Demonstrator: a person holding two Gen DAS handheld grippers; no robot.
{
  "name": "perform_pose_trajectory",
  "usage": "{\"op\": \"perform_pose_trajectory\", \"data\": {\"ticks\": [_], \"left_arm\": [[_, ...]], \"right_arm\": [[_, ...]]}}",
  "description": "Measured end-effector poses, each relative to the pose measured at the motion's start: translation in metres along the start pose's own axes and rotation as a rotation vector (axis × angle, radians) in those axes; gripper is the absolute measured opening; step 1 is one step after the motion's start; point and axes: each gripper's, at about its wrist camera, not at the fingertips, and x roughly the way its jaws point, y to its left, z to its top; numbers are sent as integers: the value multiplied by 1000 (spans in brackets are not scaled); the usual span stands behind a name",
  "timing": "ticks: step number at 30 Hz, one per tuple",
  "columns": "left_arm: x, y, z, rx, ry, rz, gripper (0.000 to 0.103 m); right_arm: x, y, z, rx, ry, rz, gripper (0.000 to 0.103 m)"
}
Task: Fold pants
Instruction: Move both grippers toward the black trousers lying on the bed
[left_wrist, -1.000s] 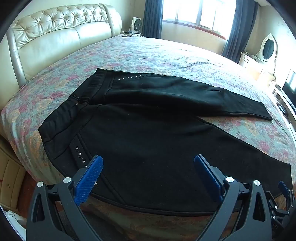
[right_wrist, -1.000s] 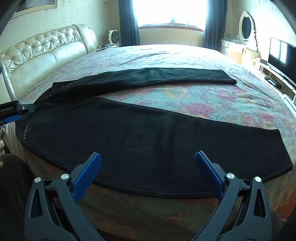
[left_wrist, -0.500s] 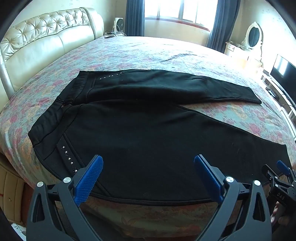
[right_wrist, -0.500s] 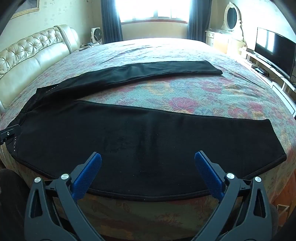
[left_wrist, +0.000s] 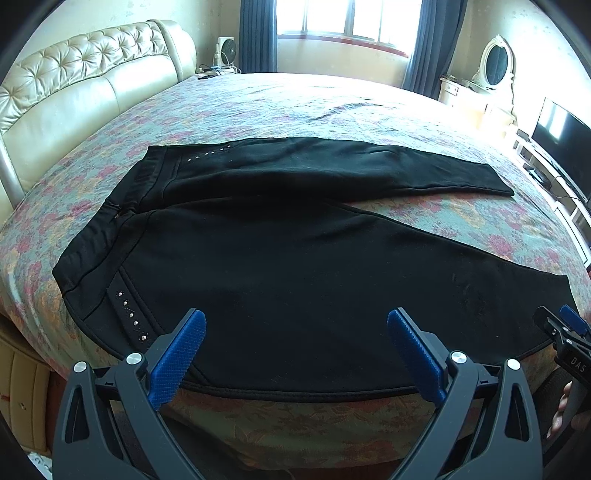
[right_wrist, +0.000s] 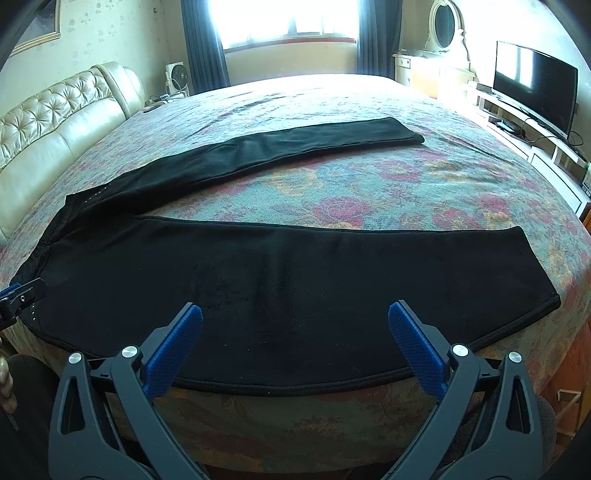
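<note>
**Both grippers swing rightward over the spread pants**

Since a second ago both views have turned to the right: the headboard (left_wrist: 85, 85) has slid toward the left edge and the television (right_wrist: 535, 92) has come fully into sight. The black pants (left_wrist: 295, 266) lie flat on the flowered bedspread (left_wrist: 295, 107), waistband to the left near the headboard, legs running out to the right and parted in a narrow V. A row of small studs (left_wrist: 131, 317) marks the near hip. The near leg's outer seam follows the bed's front edge.

The left gripper (left_wrist: 295, 347) hangs above that near edge by the hip, its blue pads spread wide and holding nothing. The right gripper (right_wrist: 295, 343) hangs farther right, over the near leg, likewise spread wide and empty. Each gripper's tip shows at the edge of the other's view. The far leg's hem (right_wrist: 410, 134) lies well apart from the near hem (right_wrist: 535, 273).
</note>
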Motion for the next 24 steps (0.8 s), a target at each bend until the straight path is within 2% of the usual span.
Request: {"op": "perform_pose_trajectory", "data": {"ticks": [24], "left_arm": [[2, -2, -4, 7, 6, -22, 98]], "right_arm": [[13, 3, -3, 9, 26, 13, 101]]}}
